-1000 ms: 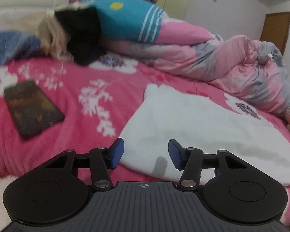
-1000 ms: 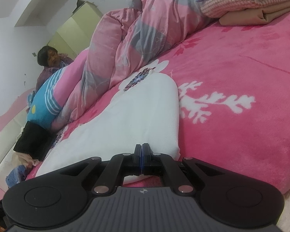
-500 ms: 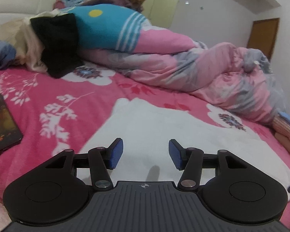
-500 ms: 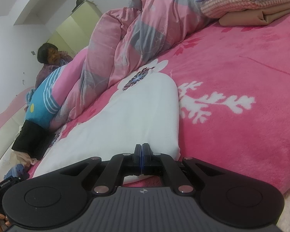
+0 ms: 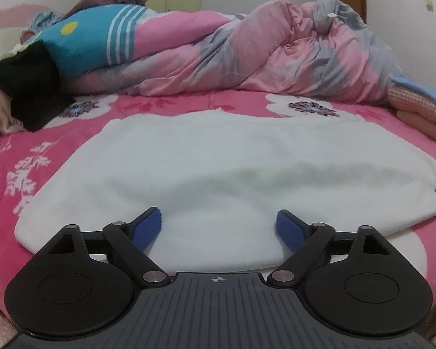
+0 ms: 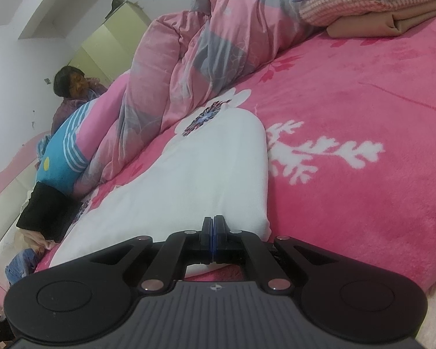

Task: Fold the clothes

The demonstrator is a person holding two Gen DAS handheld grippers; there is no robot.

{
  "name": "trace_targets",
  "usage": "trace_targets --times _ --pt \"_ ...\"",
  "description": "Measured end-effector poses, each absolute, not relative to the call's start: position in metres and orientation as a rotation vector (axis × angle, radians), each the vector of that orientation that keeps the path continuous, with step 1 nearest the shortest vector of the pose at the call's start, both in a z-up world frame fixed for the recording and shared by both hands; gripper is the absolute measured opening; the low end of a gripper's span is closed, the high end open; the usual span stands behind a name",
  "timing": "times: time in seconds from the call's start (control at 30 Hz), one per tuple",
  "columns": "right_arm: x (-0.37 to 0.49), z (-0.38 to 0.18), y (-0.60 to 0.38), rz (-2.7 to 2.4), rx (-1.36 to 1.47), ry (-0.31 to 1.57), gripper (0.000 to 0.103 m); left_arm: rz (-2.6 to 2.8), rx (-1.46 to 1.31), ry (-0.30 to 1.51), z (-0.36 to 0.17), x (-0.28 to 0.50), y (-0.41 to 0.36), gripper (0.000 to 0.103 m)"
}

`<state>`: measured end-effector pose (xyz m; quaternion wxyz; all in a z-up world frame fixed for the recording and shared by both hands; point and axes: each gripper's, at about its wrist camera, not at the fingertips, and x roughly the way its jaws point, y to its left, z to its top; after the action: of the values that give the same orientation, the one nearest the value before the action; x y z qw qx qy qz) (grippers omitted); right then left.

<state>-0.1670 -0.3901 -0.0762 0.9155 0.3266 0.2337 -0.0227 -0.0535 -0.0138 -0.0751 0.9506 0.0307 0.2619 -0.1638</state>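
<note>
- Left wrist view: the left tongs (image 5: 219, 224) have just been opening wide, nothing pinched, over the white cloth (image 5: 218, 160) on the bed (image 5: 363, 107).
- Right tongs (image 6: 213, 234) stay shut tight at the cloth's near corner.

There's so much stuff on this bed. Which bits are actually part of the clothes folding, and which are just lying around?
Part of the job:
- white garment, spread flat on the pink bedspread
- left gripper, open, its jaws having just widened over the garment's near edge
- right gripper, shut at the garment's corner

Just lying about:
- pink and grey duvet
- blue striped pillow
- black cloth
- folded stack
</note>
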Motion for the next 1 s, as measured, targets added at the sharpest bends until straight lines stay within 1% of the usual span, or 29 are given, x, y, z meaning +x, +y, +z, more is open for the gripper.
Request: trace_targets --times 0.23,1.0 --pt "-0.1665 -0.076 -0.3891 -0.05 0.671 0.481 0.0 -0.327 0.054 0.538 -0.0755 -0.0531 -0.0135 0.095" --pt "-0.1652 -0.0764 -0.3885 -0.055 0.663 0.484 0.0 -0.328 0.05 0.545 -0.0756 -0.051 -0.0144 0.095"
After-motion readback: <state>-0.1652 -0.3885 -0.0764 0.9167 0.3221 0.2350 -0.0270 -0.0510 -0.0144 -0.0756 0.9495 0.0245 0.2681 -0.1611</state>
